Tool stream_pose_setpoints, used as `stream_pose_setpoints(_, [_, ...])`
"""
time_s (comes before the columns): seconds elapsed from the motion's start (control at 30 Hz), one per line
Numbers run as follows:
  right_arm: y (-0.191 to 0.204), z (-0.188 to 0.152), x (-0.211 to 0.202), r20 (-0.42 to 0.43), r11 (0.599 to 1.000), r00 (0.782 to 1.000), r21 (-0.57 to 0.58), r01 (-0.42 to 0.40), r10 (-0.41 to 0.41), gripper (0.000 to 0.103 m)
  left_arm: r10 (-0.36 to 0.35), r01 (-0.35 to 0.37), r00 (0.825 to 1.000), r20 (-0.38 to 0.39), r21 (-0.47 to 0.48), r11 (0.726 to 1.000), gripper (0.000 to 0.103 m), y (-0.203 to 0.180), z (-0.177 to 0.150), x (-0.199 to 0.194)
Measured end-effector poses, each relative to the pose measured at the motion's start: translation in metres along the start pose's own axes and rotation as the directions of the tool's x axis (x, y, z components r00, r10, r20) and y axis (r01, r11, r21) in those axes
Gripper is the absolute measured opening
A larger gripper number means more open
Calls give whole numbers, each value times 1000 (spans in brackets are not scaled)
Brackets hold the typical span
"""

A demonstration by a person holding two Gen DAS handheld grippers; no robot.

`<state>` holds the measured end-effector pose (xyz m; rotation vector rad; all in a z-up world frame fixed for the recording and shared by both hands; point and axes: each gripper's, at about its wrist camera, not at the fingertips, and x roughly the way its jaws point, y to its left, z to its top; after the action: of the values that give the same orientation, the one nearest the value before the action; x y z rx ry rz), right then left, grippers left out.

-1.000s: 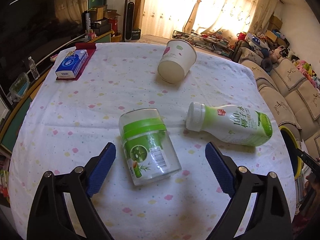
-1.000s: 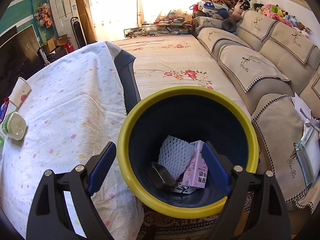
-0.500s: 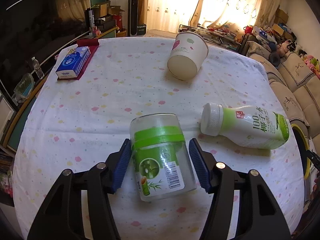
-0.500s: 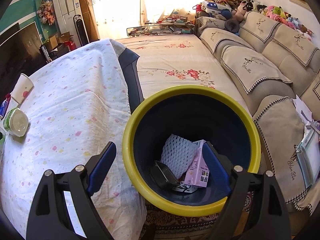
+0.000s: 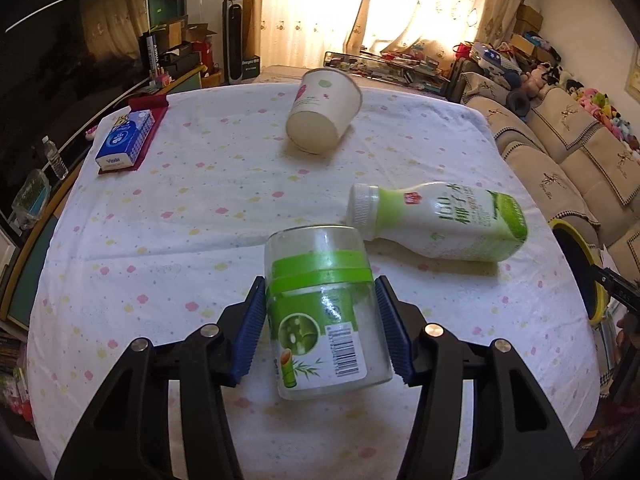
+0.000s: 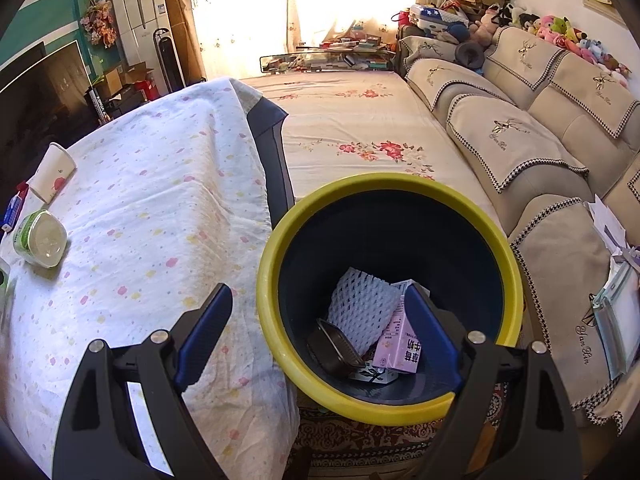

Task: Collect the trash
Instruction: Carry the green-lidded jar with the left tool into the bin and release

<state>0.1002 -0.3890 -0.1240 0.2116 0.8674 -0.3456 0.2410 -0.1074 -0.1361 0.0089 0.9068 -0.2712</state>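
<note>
the left wrist view shows the left gripper (image 5: 320, 324) with its blue pads (image 5: 250, 332) pressed against both sides of a clear plastic cup (image 5: 324, 316), so the cup sits clamped between the jaws, tilted with its base toward the camera. its green label carries a bamboo drawing and a barcode; the small print is too fine to read. just beyond the right jaw, touching or nearly touching the cup's far end, a white and green bottle (image 5: 436, 220) lies on its side on the dotted tablecloth (image 5: 180, 208), white cap toward the cup, with "100" and large green chinese characters on it. farther ahead of the jaws a paper cup (image 5: 324, 116) lies tipped over, and far off to the left sits a blue tissue pack (image 5: 124, 140) reading "vinda".

only the right wrist view looks into the trash bin (image 6: 348, 188), yellow-rimmed and dark blue inside, beside the table. the right gripper (image 6: 318, 332) hangs above it, jaws wide with nothing between them. below and between the jaws lie a white foam net (image 6: 360, 312), a pink carton (image 6: 400, 344) with chinese writing and a black tray (image 6: 336, 348).
</note>
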Motion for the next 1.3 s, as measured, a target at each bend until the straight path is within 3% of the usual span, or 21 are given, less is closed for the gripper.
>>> stream_pose_setpoints(0.17, [-5,-2,-8,22,1000,1000,7,-2,2,83,-97,95,995,17,93,991,54,-42,-4,-25])
stream_pose_setpoints(0.3, [-13,-3,-13,36,1000,999,15,6,-7,83,-205,201,979,10,173,964,54,-89,0,-38])
stream_pose_setpoints(0.67, [-65,-17,-35,70,993,995,96,61,-68,83,-416,428,901,-120,393,814,54,-255,24,-21])
stream_pose_setpoints(0.8, [-86,-23,-42,71,988,993,129,85,-94,83,-449,483,873,-188,445,754,54,-324,28,0])
stream_pose_setpoints(0.97, [-110,-35,-51,65,979,990,170,111,-123,83,-441,514,857,-265,476,714,54,-396,32,45])
stream_pose_setpoints(1.17, [-131,-45,-57,53,970,988,205,128,-142,83,-401,496,868,-293,483,722,54,-448,39,96])
stream_pose_setpoints(1.3, [-133,-47,-59,54,971,989,206,122,-135,83,-394,472,882,-260,479,740,76,-454,43,106])
